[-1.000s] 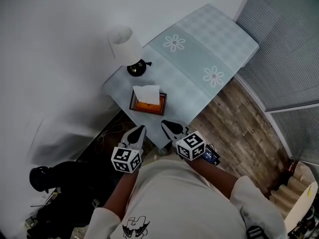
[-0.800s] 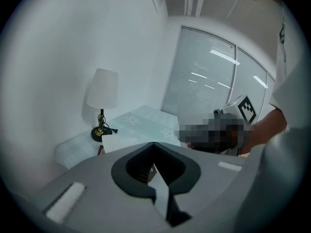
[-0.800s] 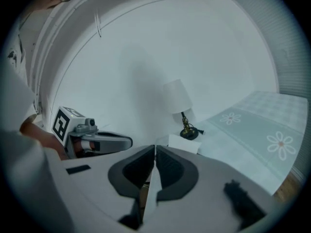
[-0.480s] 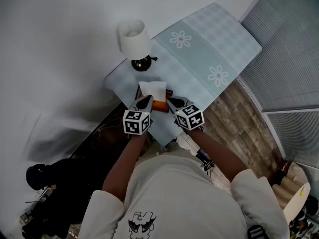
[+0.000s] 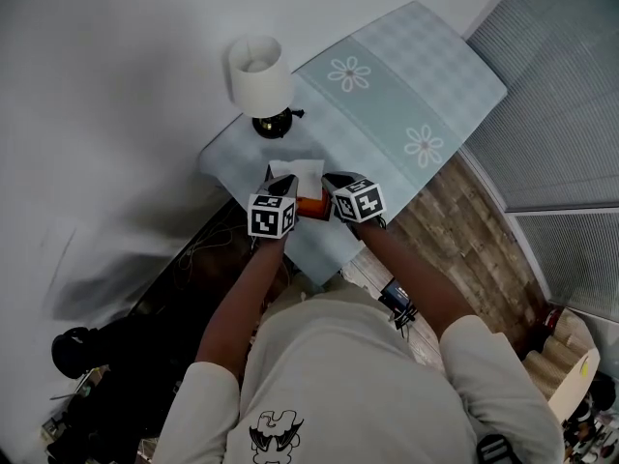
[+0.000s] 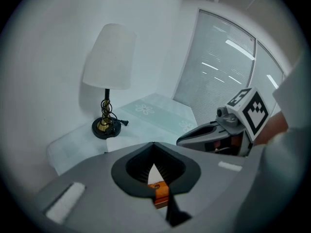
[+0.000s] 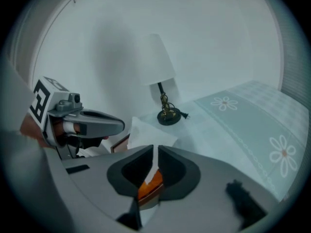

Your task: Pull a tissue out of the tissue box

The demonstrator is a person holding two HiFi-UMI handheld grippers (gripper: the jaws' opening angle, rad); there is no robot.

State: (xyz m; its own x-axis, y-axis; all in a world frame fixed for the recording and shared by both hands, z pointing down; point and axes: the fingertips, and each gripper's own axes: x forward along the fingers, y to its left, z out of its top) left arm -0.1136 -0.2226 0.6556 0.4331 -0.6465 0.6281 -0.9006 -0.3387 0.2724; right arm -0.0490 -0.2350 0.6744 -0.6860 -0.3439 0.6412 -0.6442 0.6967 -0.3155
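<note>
- approach stage imo: both grippers hang right over the tissue box (image 5: pixel 311 204), which sits on the table (image 5: pixel 372 148) near the lamp (image 5: pixel 259 73)
- left gripper (image 6: pixel 153 147) has its jaws pressed together with nothing in them; right gripper (image 7: pixel 156 149) same deal, only a sliver of gap, empty
- the tissue (image 5: pixel 296 171) sticks up out of the box, not pinched yet
- next up, I'd guess one gripper has to spread its jaws, straddle that tissue, clamp and lift, while the other maybe pins the box
</note>
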